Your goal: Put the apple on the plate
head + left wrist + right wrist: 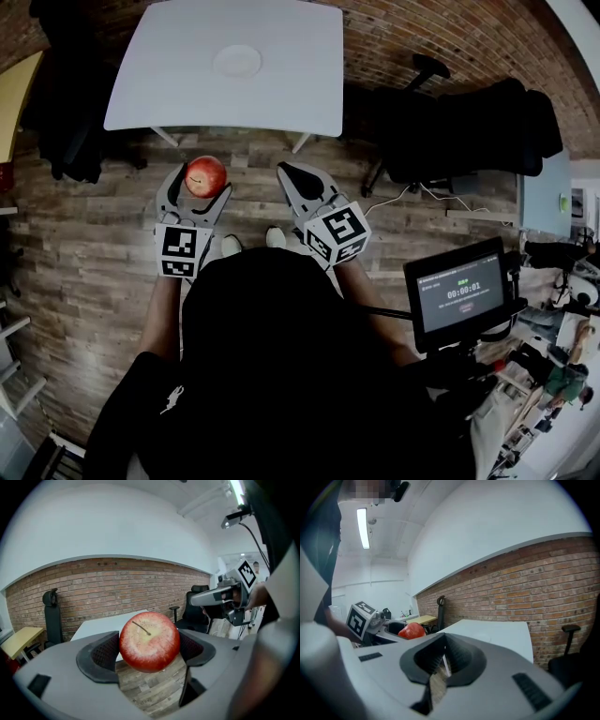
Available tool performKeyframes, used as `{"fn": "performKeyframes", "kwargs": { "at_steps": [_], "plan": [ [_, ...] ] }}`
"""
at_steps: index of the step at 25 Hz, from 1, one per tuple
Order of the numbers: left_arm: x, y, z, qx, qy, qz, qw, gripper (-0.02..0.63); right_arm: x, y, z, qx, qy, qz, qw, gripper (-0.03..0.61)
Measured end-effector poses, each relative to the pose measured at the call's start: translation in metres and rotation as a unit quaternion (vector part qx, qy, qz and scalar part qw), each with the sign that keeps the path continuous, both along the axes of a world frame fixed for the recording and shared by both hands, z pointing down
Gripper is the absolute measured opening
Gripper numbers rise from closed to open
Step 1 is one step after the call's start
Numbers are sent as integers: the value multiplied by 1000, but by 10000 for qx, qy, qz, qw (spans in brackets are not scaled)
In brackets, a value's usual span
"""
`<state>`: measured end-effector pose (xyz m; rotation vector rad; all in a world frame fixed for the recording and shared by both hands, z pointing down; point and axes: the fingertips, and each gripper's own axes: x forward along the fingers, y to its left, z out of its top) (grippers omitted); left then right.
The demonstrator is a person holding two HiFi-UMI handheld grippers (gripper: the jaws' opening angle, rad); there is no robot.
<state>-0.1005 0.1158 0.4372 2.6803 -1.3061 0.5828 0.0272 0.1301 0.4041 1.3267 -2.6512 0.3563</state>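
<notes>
The left gripper [200, 187] has its fingers [105, 651] closed on a red apple [206, 175], one dark ribbed pad pressing on each side of the fruit. In the left gripper view the apple's stem end faces the camera, with a paler yellowish patch around the thin stem. The apple is off the ground, held over the wooden plank floor [84, 244] just short of the near edge of the white bench [169, 84]. A small white plate [236, 62] sits on that bench toward its far side, with nothing on it and well apart from the apple. The right gripper [302, 183] is held beside the left one at about the same height, also over the floor. Its fingers [457, 656] are pressed together with only a thin slit between the pads and nothing caught in them. Each gripper carries a cube with black and white square markers, the left cube [181, 249] and the right cube [337, 234] sitting close to the person's hands. The tips of a pair of white shoes [232, 245] show on the floor between the grippers. A brick wall [450, 37] runs behind the bench, and a black office chair [450, 122] stands to the right of it. A small screen [457, 292] on a mount at the person's right shows a timer.
</notes>
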Motion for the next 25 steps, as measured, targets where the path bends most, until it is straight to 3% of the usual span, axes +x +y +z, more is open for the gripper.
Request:
{"fn": "performKeyframes", "kwargs": {
  "at_steps": [18,25],
  "plan": [
    [-2,-13,-27,191,131,252,9994,396,2,-15,-25,296,114,430,9986,3],
    [-9,-28,-27,98,236,238,9994,396,7,-28,-33,358,195,609,9973,3]
  ]
}}
